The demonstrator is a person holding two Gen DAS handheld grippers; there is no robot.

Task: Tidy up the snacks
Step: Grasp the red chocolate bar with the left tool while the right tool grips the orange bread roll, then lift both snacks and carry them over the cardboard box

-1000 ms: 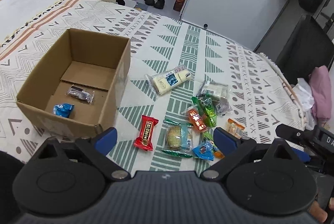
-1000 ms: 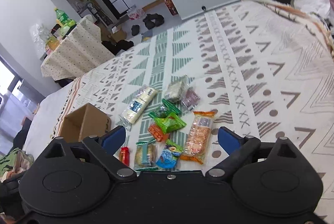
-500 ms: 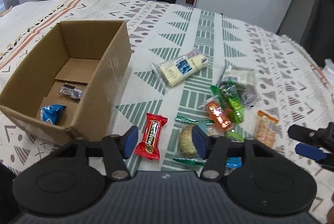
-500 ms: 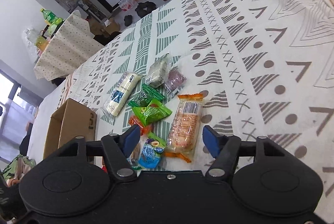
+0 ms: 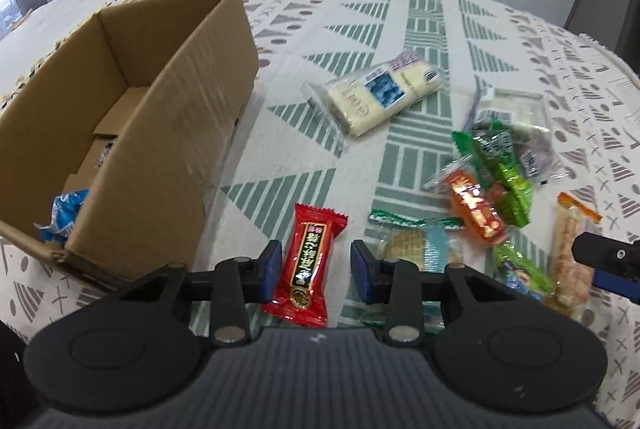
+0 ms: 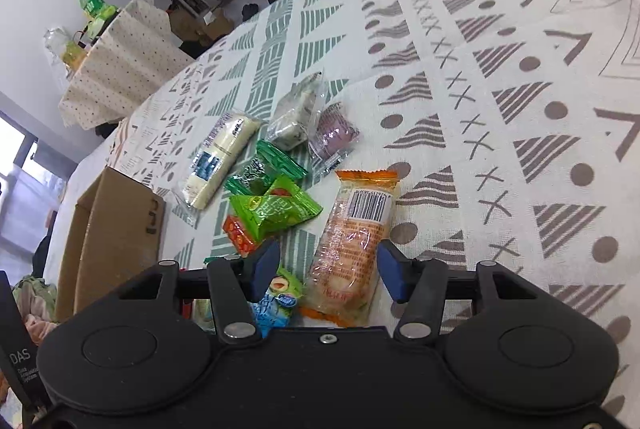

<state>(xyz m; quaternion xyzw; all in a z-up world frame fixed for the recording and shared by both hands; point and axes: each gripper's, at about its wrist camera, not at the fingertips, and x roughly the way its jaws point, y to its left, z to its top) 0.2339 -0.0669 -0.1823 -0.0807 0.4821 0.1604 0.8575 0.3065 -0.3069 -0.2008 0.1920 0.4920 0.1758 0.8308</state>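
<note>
Left gripper [image 5: 316,271] low over the cloth [image 5: 424,9], jaws partly open, straddling the red candy [image 5: 308,265]; pads just beside the wrapper, contact not clear. Candy lies flat, just right of the box [image 5: 160,133]; blue packet [image 5: 64,215] inside the box. Right gripper [image 6: 326,271] also partly open, jaws either side of the lower end of the orange-ended cracker pack [image 6: 352,241], nothing gripped. Green packs [image 6: 272,209] and white bar [image 6: 218,159] lie beyond, toward the box.
</note>
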